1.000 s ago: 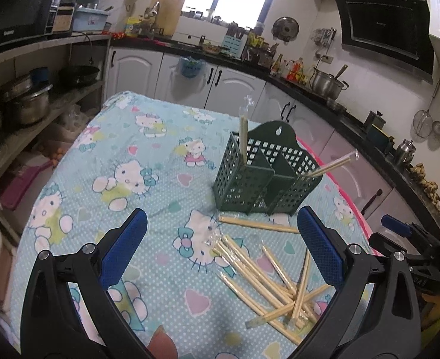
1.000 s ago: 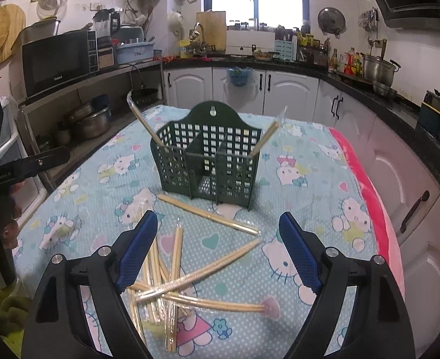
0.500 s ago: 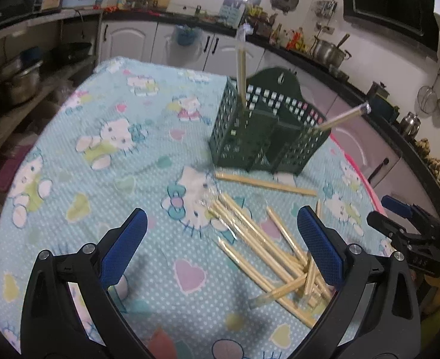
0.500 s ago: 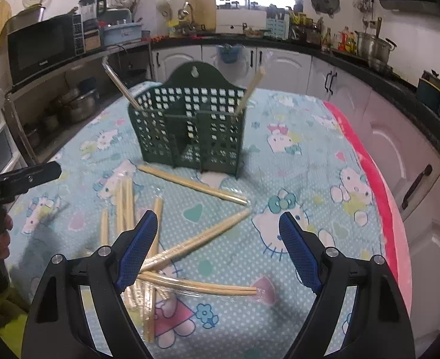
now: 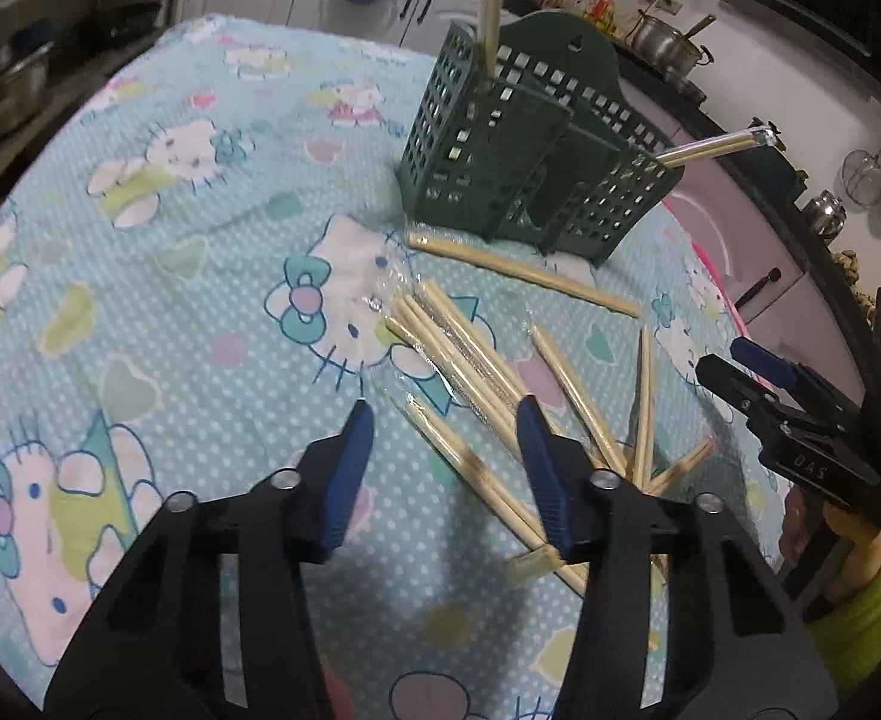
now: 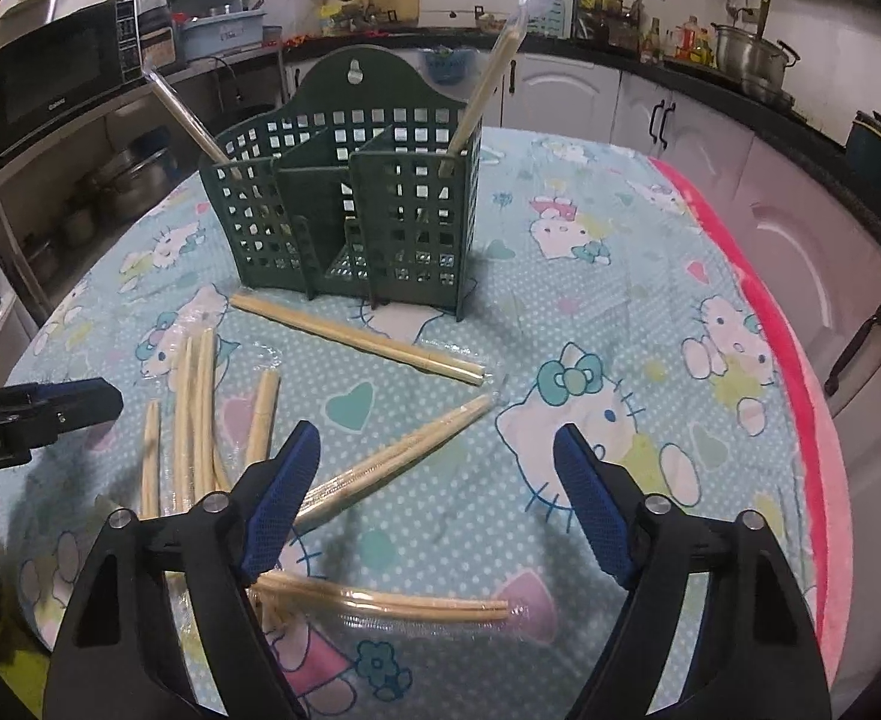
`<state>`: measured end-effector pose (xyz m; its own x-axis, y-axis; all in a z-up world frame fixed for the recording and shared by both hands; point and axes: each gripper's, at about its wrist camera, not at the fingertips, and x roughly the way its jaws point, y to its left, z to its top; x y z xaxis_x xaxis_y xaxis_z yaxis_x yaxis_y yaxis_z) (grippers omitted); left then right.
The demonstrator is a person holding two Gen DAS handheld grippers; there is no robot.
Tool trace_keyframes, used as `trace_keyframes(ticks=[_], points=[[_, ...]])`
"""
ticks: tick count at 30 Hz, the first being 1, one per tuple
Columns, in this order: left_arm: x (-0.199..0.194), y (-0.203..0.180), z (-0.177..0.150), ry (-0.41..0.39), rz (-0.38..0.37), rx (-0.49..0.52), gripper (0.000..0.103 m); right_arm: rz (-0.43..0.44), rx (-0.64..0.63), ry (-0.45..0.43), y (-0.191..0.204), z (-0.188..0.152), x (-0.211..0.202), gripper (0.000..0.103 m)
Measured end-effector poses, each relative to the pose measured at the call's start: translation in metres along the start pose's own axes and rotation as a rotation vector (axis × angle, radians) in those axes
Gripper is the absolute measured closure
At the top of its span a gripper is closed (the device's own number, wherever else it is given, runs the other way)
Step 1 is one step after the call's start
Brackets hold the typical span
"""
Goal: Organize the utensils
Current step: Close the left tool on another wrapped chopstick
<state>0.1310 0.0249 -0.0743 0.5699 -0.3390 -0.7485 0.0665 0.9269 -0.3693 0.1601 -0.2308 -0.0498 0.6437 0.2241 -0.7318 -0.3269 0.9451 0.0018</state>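
Blue rubber pads line the left gripper (image 5: pixel 445 420), whose jaws are closing, half apart, around the near end of one wrapped pair of chopsticks (image 5: pixel 470 468) lying on the cloth; the pads do not yet press it. That pair sits at the edge of a loose pile of wrapped chopsticks (image 5: pixel 476 354) fanning out toward one o'clock, several of them crossing.

The right gripper (image 6: pixel 437 450) hovers with its jaws wide and narrowing slightly, nothing held. A wrapped pair (image 6: pixel 392 462) runs from its left pad toward one o'clock, and another (image 6: pixel 392 603) lies crosswise beneath it at six o'clock.

At twelve o'clock in both views stands the dark green plastic utensil holder (image 6: pixel 344 210), with one wrapped pair leaning in each outer compartment. A single pair (image 6: pixel 356 333) rests just in front of its base.

Risks, as I judge them: the left pads could catch a neighbouring pair too, or the slick wrapper could slip. Crossed sticks may drag along and scatter. The light holder could tip if struck.
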Motion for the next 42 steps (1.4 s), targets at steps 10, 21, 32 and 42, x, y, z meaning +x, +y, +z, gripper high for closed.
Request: trace_keyframes(ticks=[10,21,32,42], points=[[0.028,0.011,0.010,0.078,0.013,-0.083,0.066,0.011,0.044,0.066,-0.009,0.009,0.026,0.036],[0.034,0.025,0.017,0.071,0.028,-0.118,0.086,0.021,0.157,0.174,-0.024,0.020,0.062,0.050],[0.033,0.031,0.016,0.045,0.019,-0.120,0.094,0.013,0.252,0.217,-0.034,0.023,0.080,0.072],[0.031,0.036,0.016,0.036,0.013,-0.120,0.100,0.025,0.326,0.185,-0.051,0.023,0.076,0.096]])
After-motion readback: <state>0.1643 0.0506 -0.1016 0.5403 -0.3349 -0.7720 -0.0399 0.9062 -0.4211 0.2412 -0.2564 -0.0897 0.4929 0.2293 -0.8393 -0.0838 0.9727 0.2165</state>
